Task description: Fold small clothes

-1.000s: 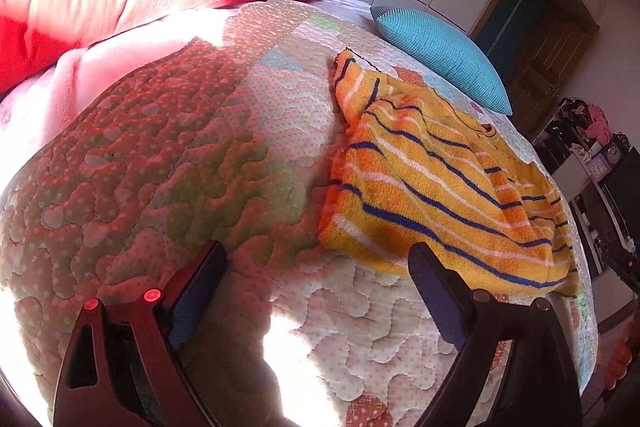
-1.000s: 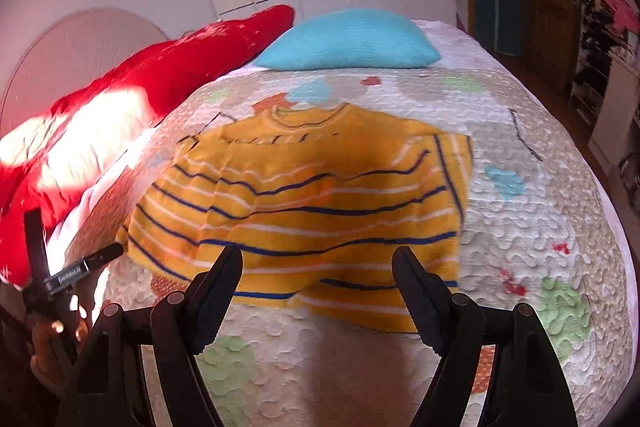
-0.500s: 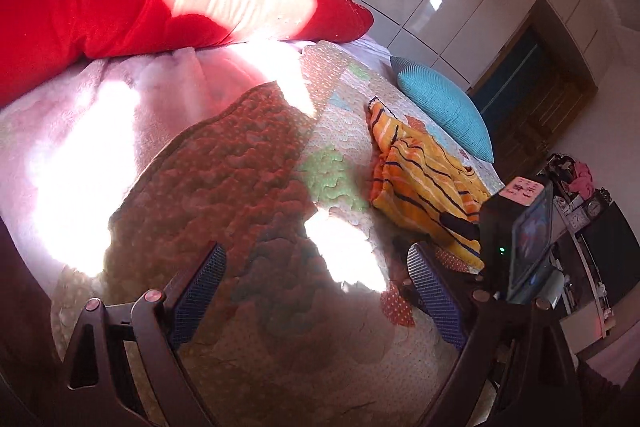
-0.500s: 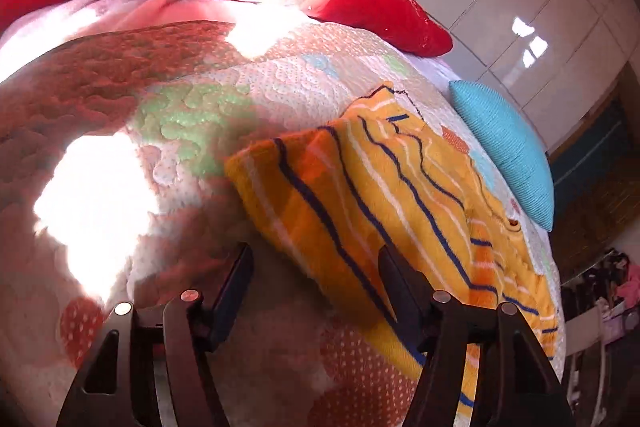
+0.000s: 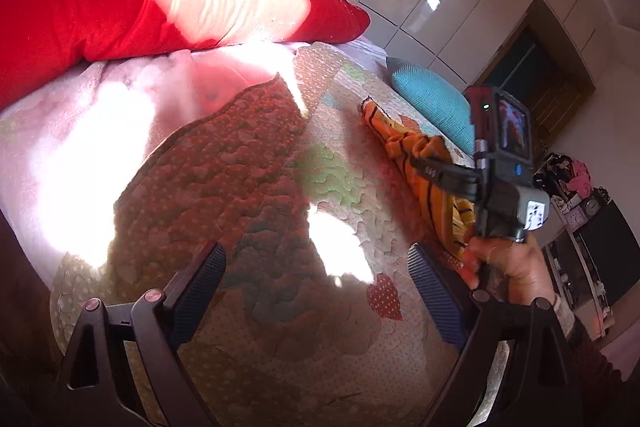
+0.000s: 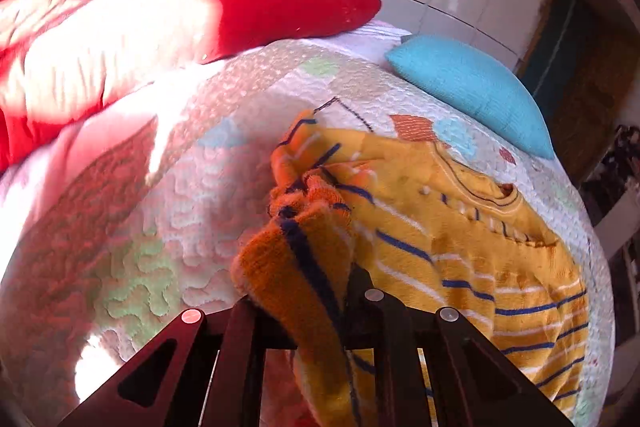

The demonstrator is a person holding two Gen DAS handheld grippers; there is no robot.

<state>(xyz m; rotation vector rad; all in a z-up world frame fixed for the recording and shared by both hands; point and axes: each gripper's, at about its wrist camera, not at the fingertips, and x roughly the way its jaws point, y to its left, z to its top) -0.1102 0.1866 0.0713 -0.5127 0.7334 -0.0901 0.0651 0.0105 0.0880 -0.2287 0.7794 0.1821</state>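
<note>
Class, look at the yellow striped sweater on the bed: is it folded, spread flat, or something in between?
In between. The sweater's body lies spread on the quilt, but its near-left edge is bunched and lifted, pinched in the right gripper.

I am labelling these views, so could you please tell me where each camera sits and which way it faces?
Left wrist: behind the open left claw, facing across the quilt; the right hand shows.
Right wrist: behind the right claw, shut on the striped sweater; no body visible.
Shared: sweater, red pillow, blue pillow.
</note>
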